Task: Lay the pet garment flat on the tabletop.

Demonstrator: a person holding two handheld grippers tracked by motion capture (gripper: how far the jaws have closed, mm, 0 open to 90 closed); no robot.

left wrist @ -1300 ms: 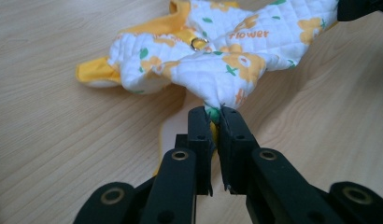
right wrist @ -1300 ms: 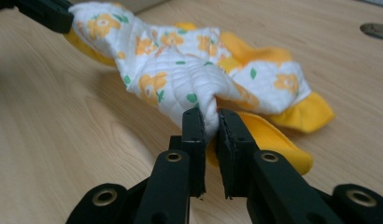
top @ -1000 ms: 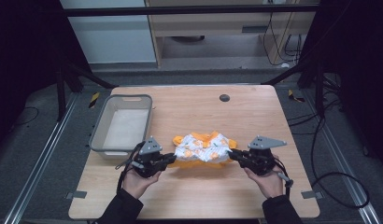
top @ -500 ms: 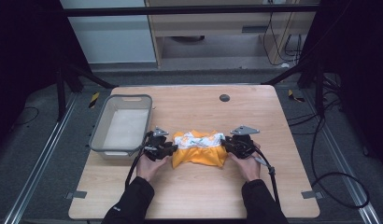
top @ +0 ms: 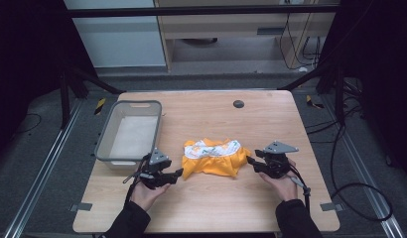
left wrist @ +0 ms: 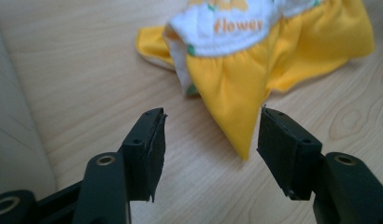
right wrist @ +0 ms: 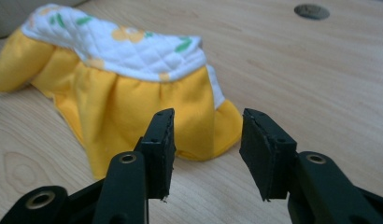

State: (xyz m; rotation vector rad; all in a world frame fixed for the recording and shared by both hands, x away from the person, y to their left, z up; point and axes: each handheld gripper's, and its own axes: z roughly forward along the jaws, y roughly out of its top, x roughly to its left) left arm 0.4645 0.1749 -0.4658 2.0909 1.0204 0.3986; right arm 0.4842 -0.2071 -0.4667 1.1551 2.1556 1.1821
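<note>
A small yellow garment (top: 214, 156) with a white quilted, flower-printed top lies folded on the wooden table (top: 216, 208), near its middle. My left gripper (top: 179, 172) rests just off its left corner, and its jaws have just been opening. In the left gripper view the garment's (left wrist: 273, 56) yellow tip lies loose on the wood ahead of the left gripper (left wrist: 210, 140), and neither pad touches it. My right gripper (top: 250, 161) sits off the right edge, its jaws also just opening. In the right gripper view the garment's (right wrist: 133, 79) hem lies just beyond the right gripper (right wrist: 206, 140).
A grey plastic bin (top: 104, 144) stands at the table's left side, close behind my left hand. A dark round grommet (top: 238, 103) is set in the wood at the back. Bare wood runs along the front edge and the right side.
A second ago both grippers held the garment stretched above the table. They lowered it and came together, then let go and drew apart, leaving it on the wood.
</note>
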